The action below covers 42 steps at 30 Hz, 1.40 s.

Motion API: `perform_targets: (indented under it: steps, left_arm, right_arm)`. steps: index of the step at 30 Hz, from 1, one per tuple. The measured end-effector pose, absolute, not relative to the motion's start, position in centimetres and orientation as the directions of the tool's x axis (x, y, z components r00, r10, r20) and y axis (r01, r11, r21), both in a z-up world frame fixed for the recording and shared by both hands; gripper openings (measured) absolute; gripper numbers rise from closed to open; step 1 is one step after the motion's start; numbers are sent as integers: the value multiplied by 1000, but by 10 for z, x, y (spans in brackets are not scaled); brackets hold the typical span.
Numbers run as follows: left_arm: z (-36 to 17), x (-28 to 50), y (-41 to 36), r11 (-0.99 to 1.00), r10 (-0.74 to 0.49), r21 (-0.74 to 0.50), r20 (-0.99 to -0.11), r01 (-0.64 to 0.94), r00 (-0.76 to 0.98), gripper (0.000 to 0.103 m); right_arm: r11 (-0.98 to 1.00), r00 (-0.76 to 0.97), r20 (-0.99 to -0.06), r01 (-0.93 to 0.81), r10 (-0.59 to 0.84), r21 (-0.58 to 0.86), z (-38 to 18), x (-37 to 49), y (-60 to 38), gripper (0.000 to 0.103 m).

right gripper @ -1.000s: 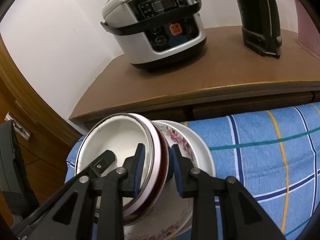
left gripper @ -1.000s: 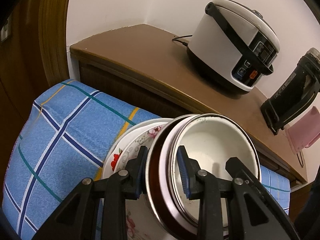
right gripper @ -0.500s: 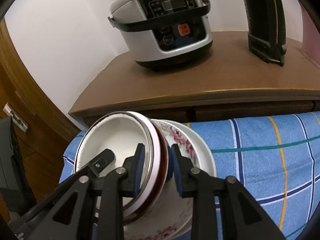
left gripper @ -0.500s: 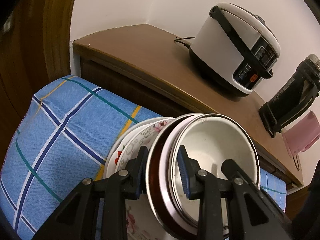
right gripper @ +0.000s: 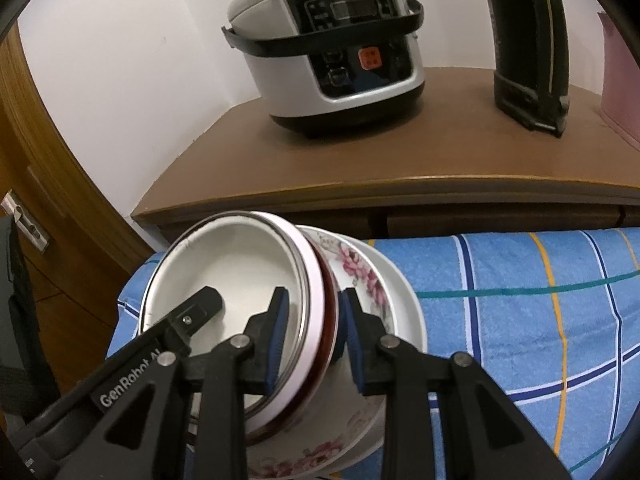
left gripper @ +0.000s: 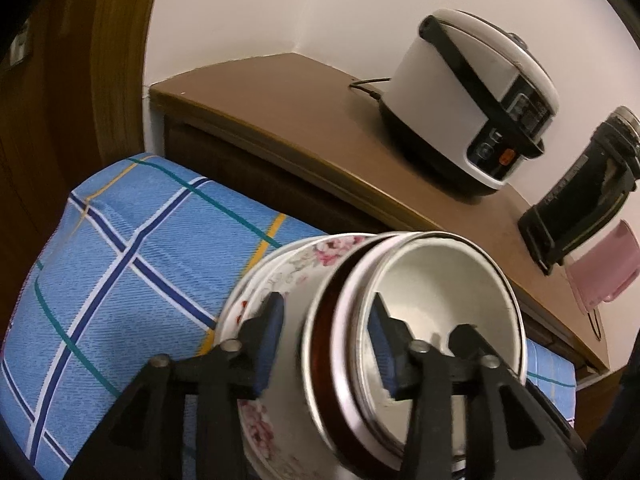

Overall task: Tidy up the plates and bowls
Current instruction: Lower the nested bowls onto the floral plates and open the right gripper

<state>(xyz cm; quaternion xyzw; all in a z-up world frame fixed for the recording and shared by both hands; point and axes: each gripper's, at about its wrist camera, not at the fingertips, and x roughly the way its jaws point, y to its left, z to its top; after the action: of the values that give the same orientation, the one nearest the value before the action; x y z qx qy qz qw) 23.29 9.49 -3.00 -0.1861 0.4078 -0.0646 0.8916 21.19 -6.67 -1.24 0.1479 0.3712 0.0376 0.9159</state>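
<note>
A nested stack stands on the blue checked cloth: a white metal-rimmed bowl inside a dark red-rimmed bowl, inside a floral bowl, on a white plate. My left gripper straddles the near rims of the upper bowls. Its jaws are opening and the outer pad stands off the floral bowl's wall. From the opposite side my right gripper is shut on the white and red-rimmed bowls' rims, one pad inside, one outside.
Behind the cloth runs a brown wooden cabinet with a white rice cooker, a black jug and a pink object. Brown wooden panelling lies to the left.
The left gripper's jaws have spread, and its outer pad has come away from the bowls' side. The right gripper keeps its hold and the stack has not visibly shifted.
</note>
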Motion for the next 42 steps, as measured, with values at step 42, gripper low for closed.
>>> perform_targets:
  steps: [42]
  left_arm:
    - [-9,195,85,975,-148,-223,-576,19,804,72]
  right_arm:
    - [930,865,-480,45,147,366,-8,156,-92,65]
